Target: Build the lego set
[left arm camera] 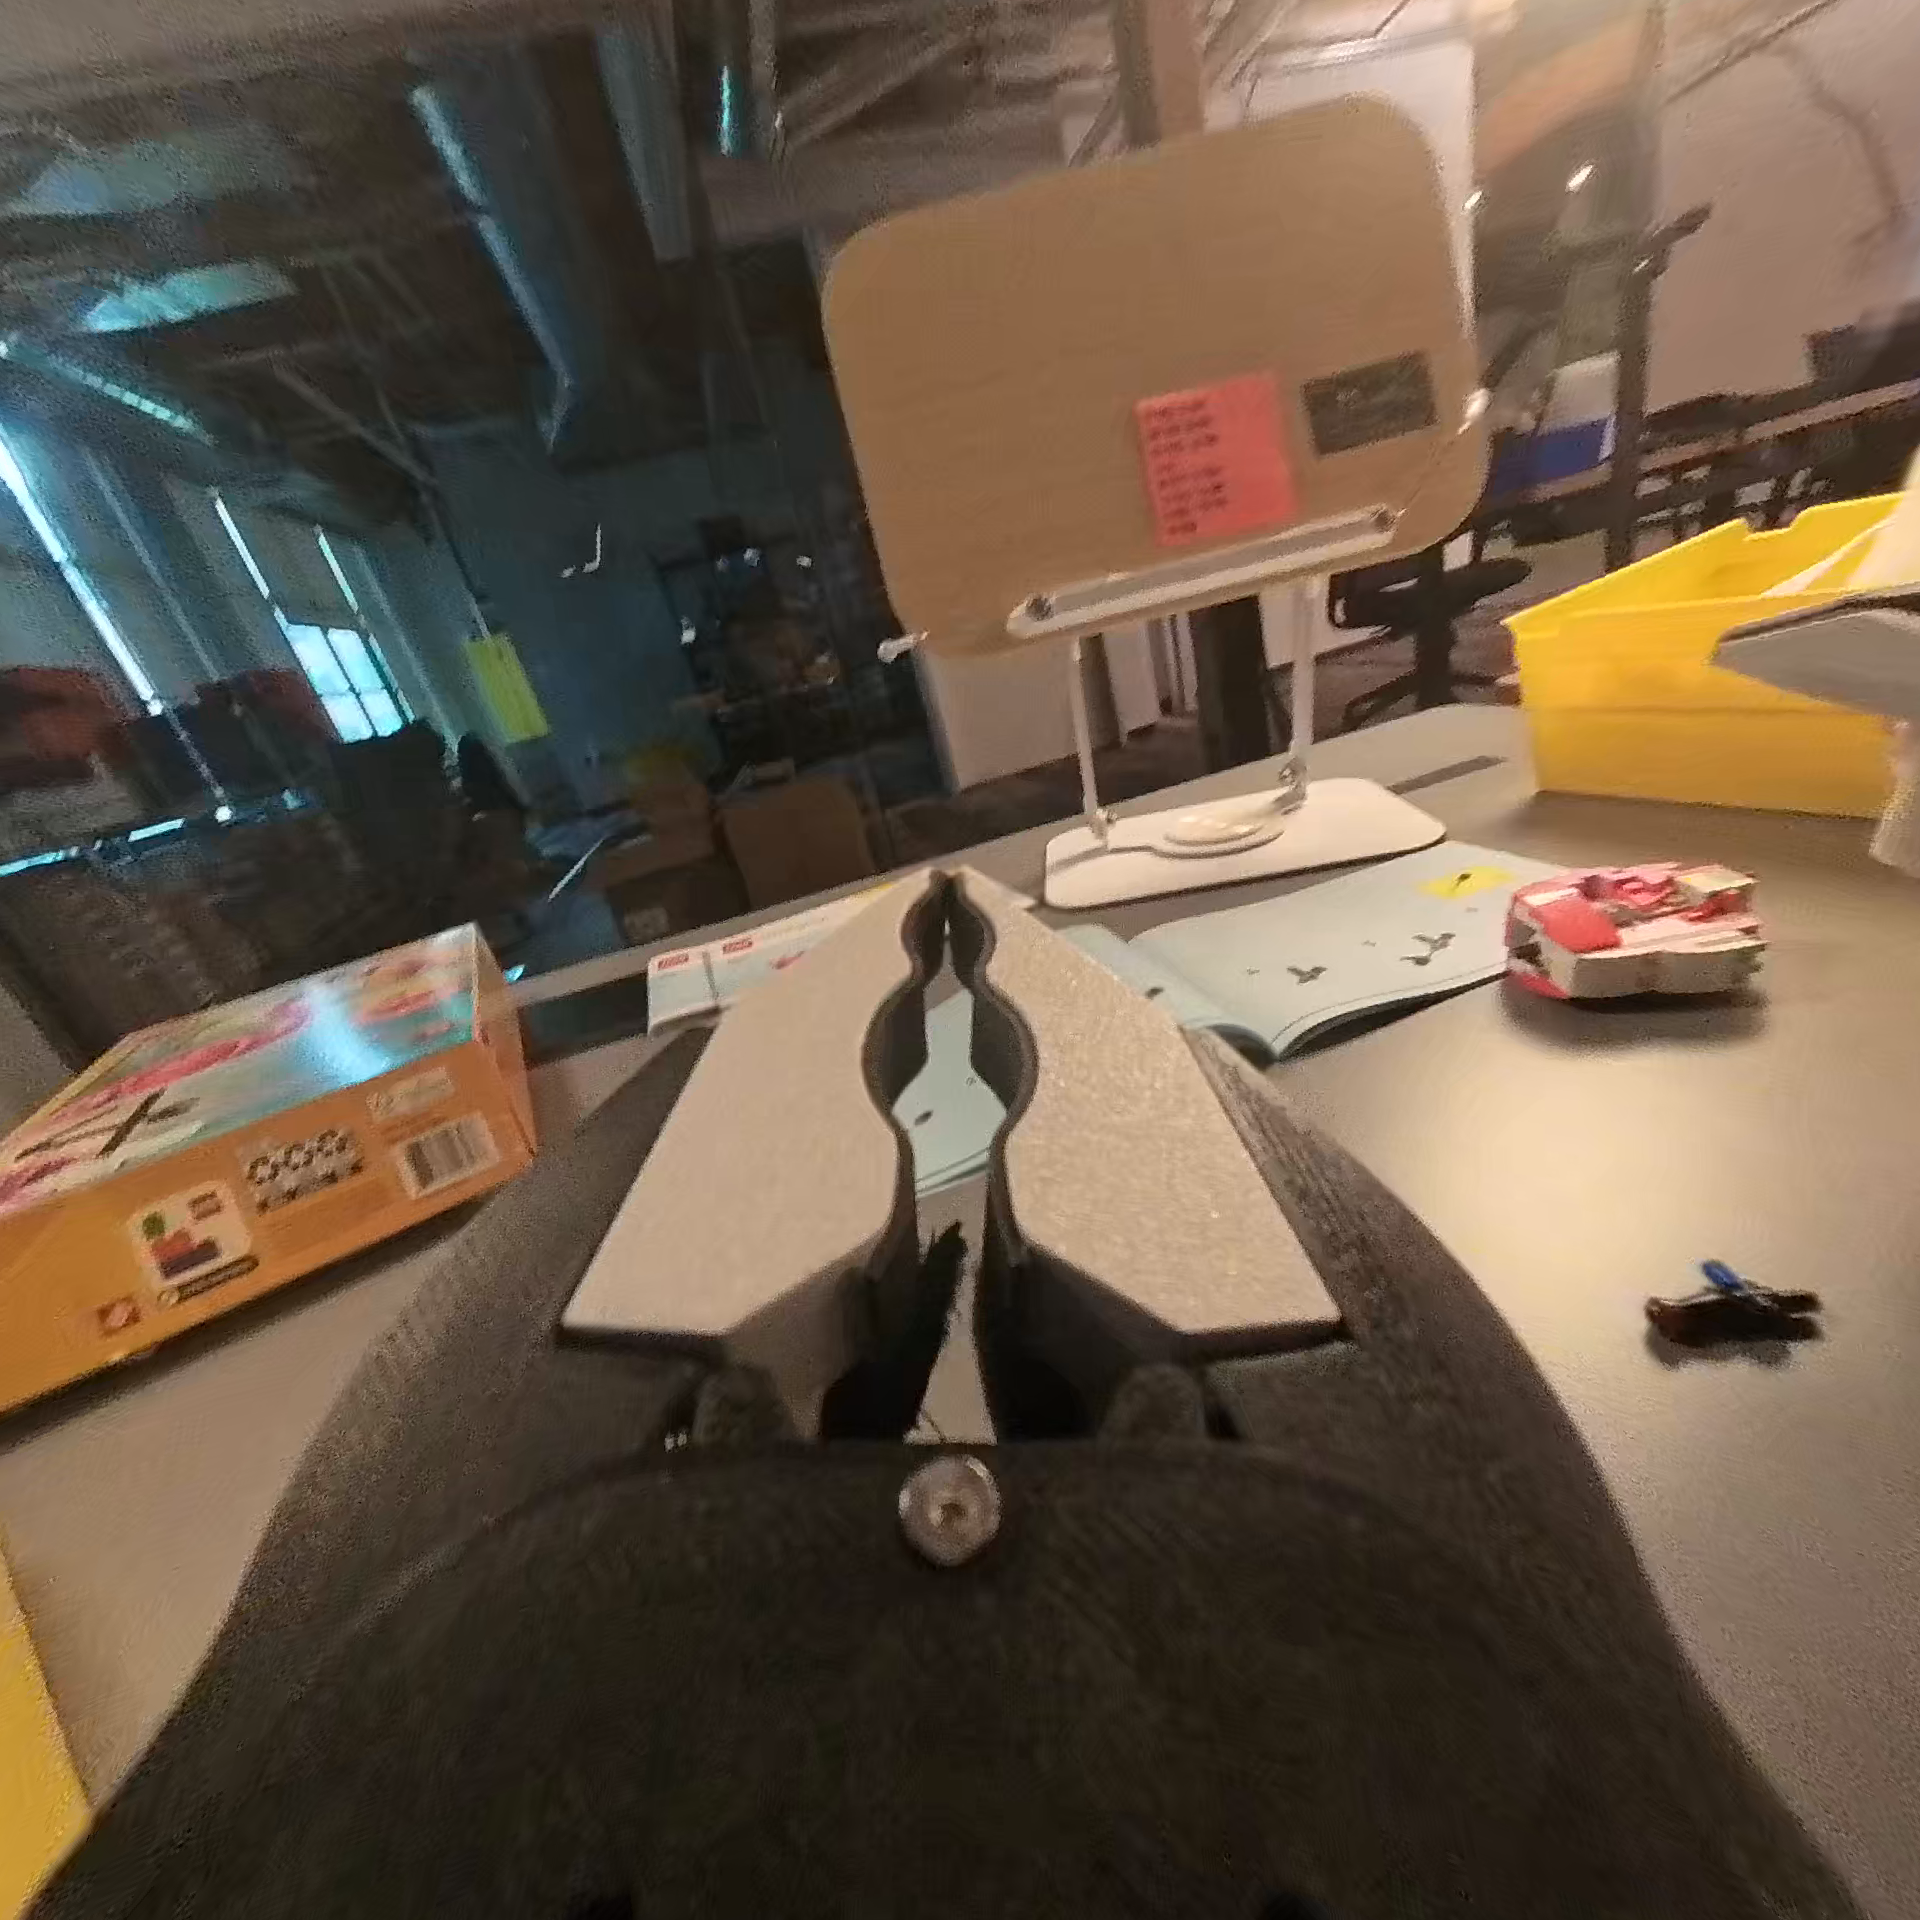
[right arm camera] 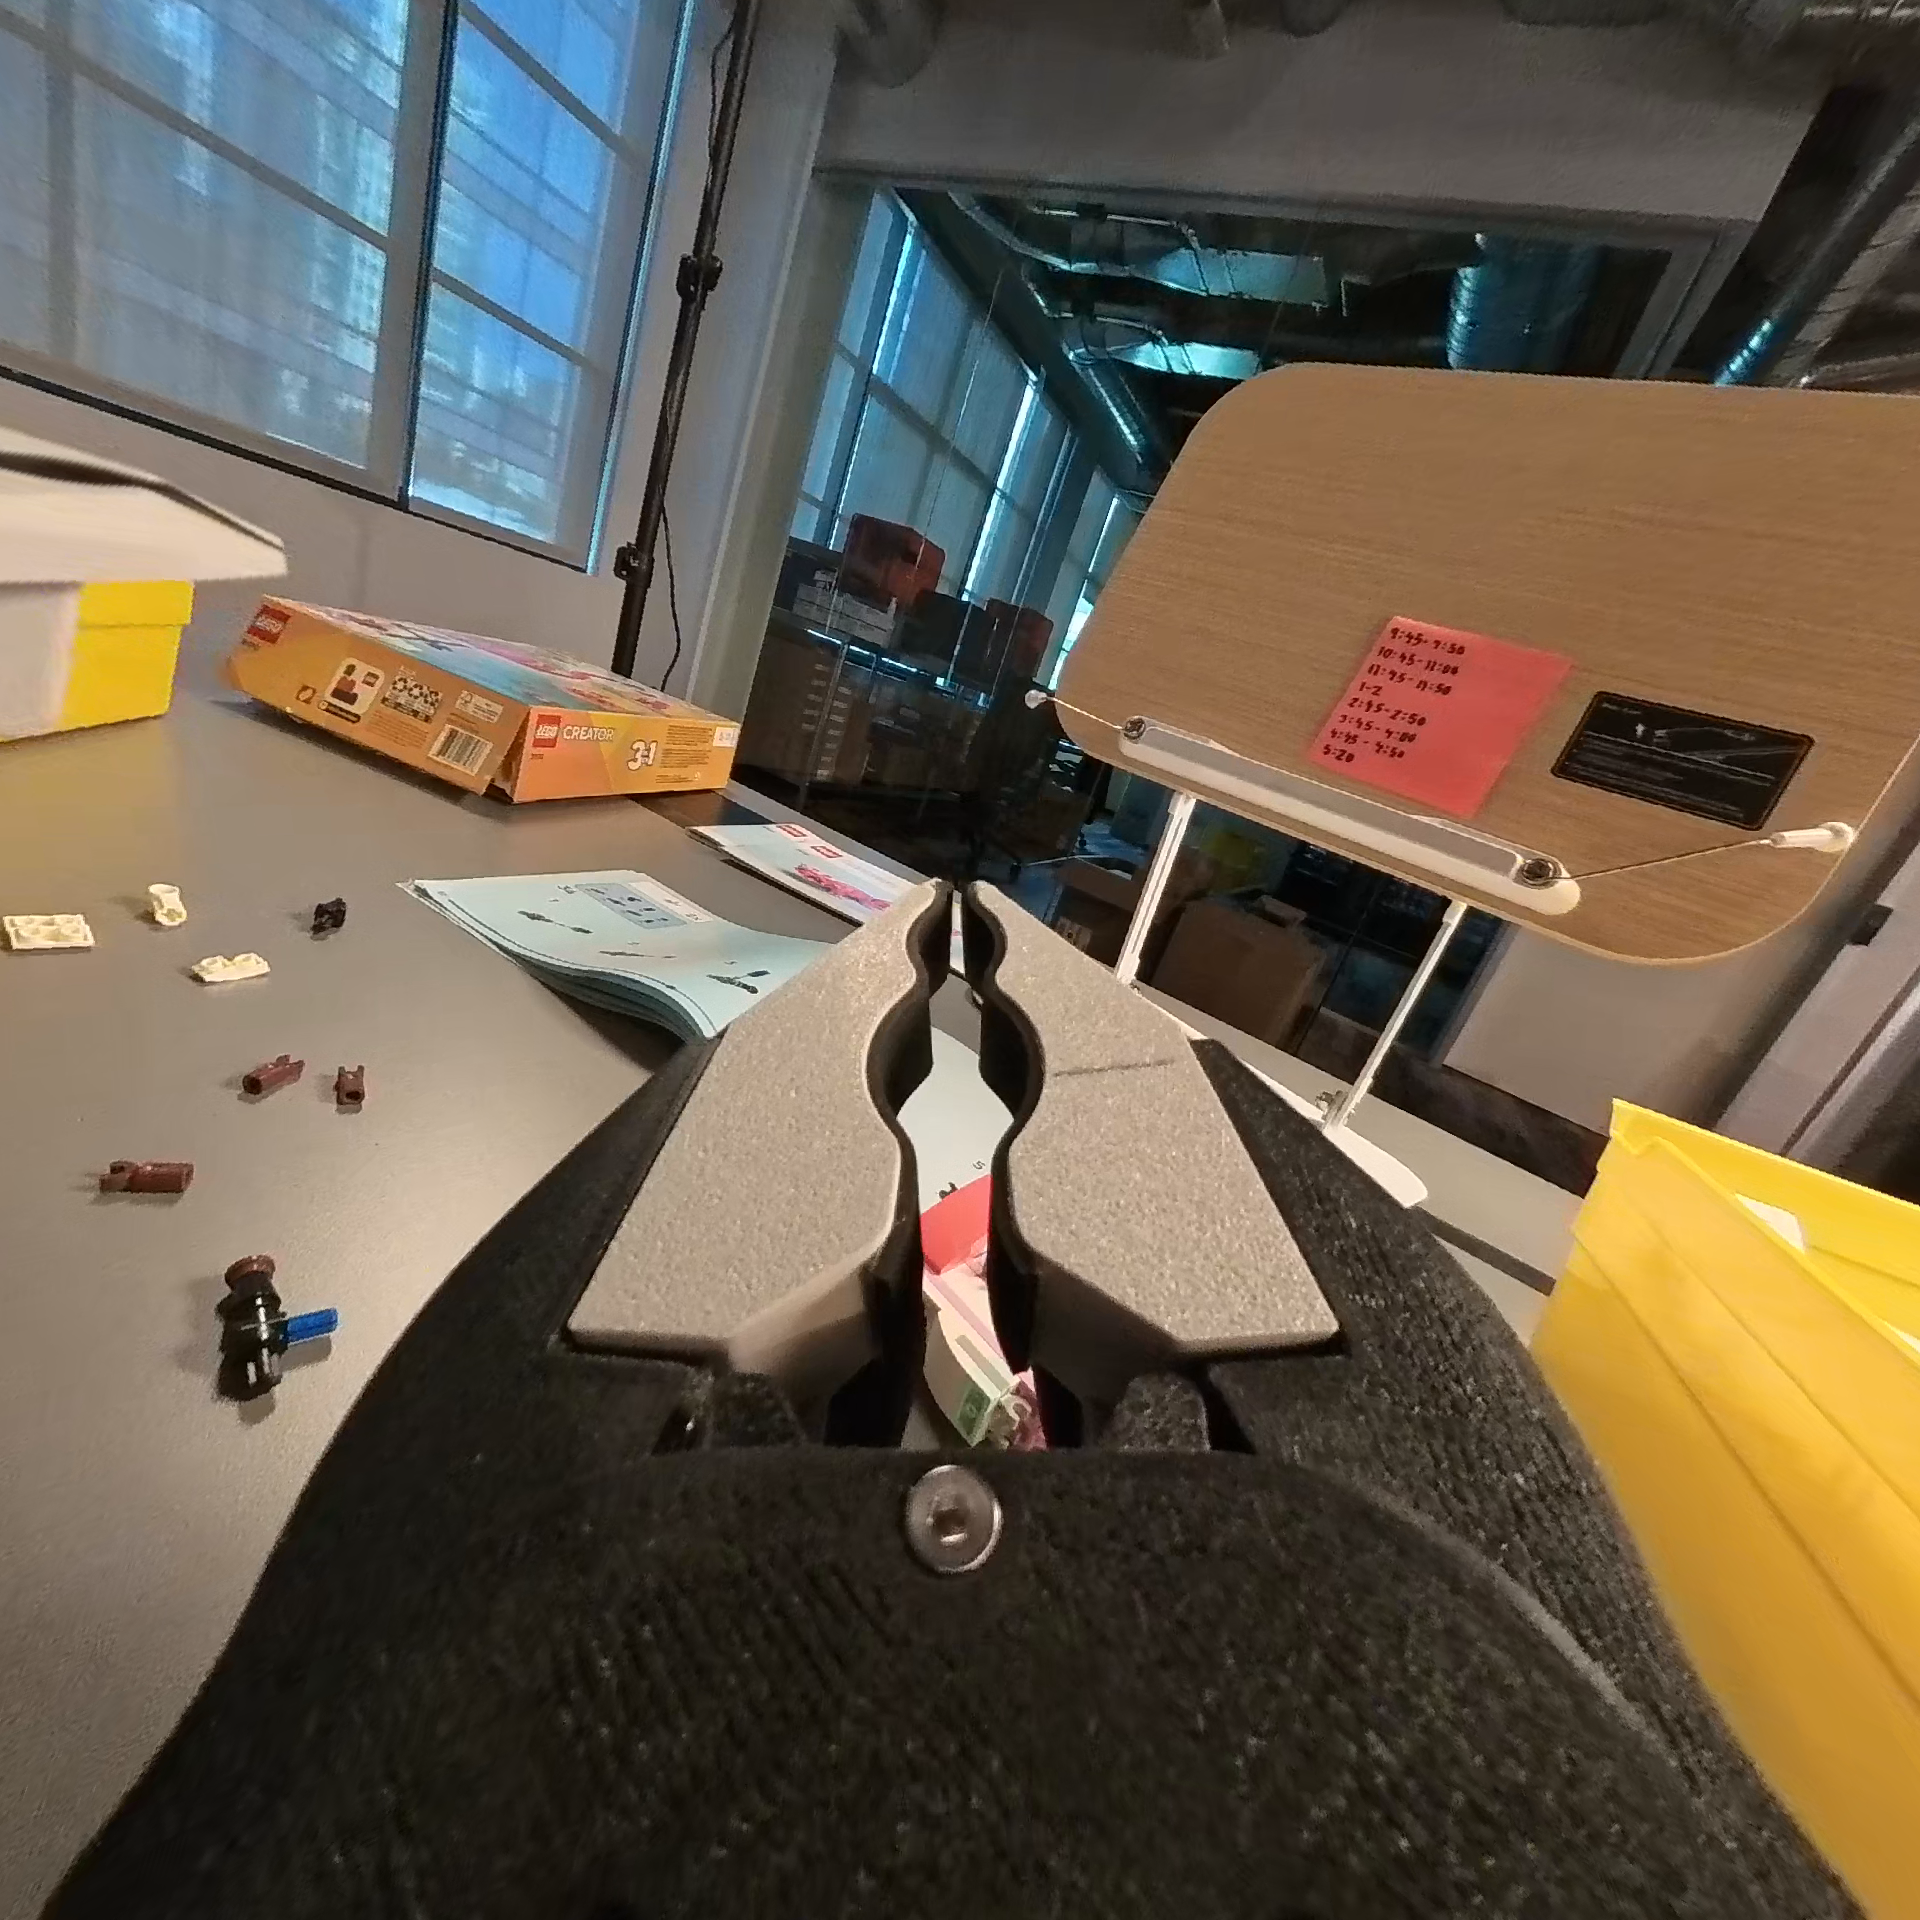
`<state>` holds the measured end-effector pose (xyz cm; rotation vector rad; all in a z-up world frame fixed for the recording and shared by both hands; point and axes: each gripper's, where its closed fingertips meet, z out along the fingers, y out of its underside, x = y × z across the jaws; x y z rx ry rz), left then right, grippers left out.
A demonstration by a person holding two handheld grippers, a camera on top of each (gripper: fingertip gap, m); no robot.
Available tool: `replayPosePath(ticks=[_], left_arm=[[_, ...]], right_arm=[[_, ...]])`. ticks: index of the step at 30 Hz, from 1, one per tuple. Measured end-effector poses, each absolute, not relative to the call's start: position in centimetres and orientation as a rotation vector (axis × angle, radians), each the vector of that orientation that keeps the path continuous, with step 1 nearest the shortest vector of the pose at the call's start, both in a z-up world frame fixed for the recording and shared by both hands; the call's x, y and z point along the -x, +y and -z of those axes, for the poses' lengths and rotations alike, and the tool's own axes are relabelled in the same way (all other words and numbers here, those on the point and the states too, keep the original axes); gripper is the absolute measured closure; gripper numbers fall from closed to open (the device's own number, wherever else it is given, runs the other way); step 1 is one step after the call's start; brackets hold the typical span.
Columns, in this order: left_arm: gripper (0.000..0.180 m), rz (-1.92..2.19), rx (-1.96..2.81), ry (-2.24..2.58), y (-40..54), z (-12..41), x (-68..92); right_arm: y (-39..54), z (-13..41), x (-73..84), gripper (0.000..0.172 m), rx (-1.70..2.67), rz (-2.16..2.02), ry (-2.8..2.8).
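Both hand-held grippers together, bare: left [left arm camera: 948, 904] over booklet [left arm camera: 1351, 951]; right [right arm camera: 956, 904] above brick model [right arm camera: 966, 1309].

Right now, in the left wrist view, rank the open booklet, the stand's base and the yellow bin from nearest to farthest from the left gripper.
1. Open booklet, under and just right of the left gripper.
2. Stand's base, beyond the booklet, right.
3. Yellow bin, far right.

On the grey worktop [right arm camera: 436, 1143] lie an orange box [right arm camera: 478, 717], open booklets [right arm camera: 623, 956], scattered small bricks [right arm camera: 145, 1174] and a pink-and-white brick model [left arm camera: 1631, 935]. A wooden book stand [right arm camera: 1558, 582] carries a pink note [right arm camera: 1439, 712]. Yellow bins [left arm camera: 1683, 686] sit at the worktop's edges.
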<state>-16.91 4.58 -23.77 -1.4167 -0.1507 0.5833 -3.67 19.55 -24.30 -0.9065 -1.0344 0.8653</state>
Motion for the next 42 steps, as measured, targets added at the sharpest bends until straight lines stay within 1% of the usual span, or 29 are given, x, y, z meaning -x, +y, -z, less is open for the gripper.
replayPosePath(ticks=[7,11,17,20,23,27,29,35,39,42], left_arm=[[0.18,-0.627,1.311,-0.285,2.5,22.4,19.4],[0.18,-0.699,1.38,-0.349,2.5,23.8,21.1],[0.18,-0.691,1.314,-0.341,1.9,22.7,21.1],[0.18,-0.682,1.286,-0.222,2.5,21.9,19.1],[0.18,-0.695,1.289,0.058,4.2,21.9,14.1],[0.18,-0.908,1.208,0.482,5.7,22.8,6.6],[0.18,-0.912,1.185,0.595,6.1,23.5,3.9],[0.18,-0.797,1.235,0.63,6.2,24.4,2.8],[0.18,-0.681,1.388,0.605,6.4,25.4,3.9],[0.18,-0.675,1.466,0.485,5.3,24.1,5.7]], right_arm=[[19.7,24.4,3.8,0.172,0.911,-0.859,-1.037],[19.6,24.5,3.8,0.172,0.912,-0.857,-1.042],[19.7,24.5,3.8,0.172,0.912,-0.853,-1.043],[19.7,24.5,3.8,0.172,0.912,-0.85,-1.041],[19.8,24.5,3.7,0.172,0.911,-0.839,-1.037],[20.2,24.6,3.5,0.172,0.913,-0.796,-1.029],[20.8,24.6,3.3,0.172,0.93,-0.758,-1.008],[21.8,25.1,3.2,0.172,0.95,-0.605,-1.008],[22.4,25.7,3.3,0.172,0.964,-0.478,-1.029],[23.1,26.1,3.1,0.172,0.996,-0.41,-1.026]])
